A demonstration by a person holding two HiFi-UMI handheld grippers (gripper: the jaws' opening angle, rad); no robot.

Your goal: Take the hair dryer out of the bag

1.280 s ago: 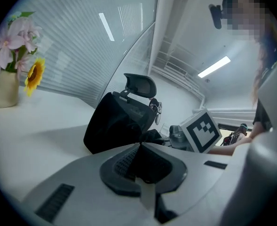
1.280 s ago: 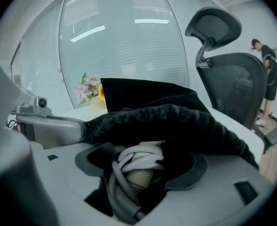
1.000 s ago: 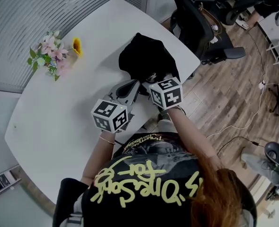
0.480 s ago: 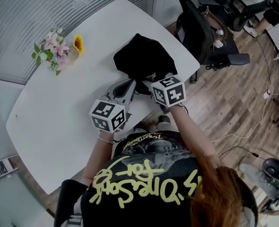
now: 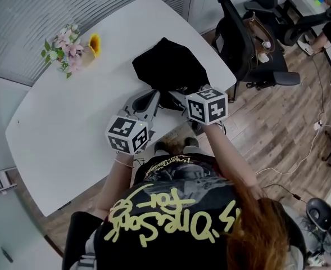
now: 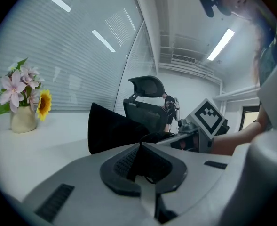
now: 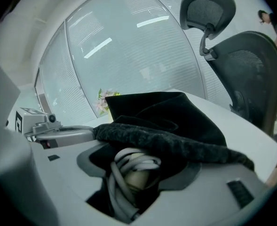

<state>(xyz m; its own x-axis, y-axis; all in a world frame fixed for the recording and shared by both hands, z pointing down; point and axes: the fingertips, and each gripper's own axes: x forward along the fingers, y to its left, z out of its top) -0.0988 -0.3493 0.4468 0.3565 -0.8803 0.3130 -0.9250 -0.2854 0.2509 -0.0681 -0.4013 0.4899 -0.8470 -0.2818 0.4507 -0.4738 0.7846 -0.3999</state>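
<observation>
**A:** Our left gripper (image 6: 139,147) is clamped fully together on the near rim of the soft black velvet bag (image 5: 168,66). The bag lies toward the far right of the white rounded table (image 5: 69,139), and the pinch holds its mouth up.

**B:** And to the right of that?

**A:** Our right gripper (image 7: 140,166) has its jaws wide apart, though they have just been closing a little. Between them, just inside the bag's mouth and under the raised rim, sits the cream-coloured hair dryer (image 7: 132,179), wrapped in its coiled grey cord (image 7: 136,160). We cannot see the pads pressing on it.

**B:** So how far along are we?

**A:** Not far, we judge. The mouth is open and the dryer is reached, but it lies inside the bag and is not yet gripped. What is left is for us to close on it, draw it toward the near edge, and pull it clear of the fabric.
</observation>
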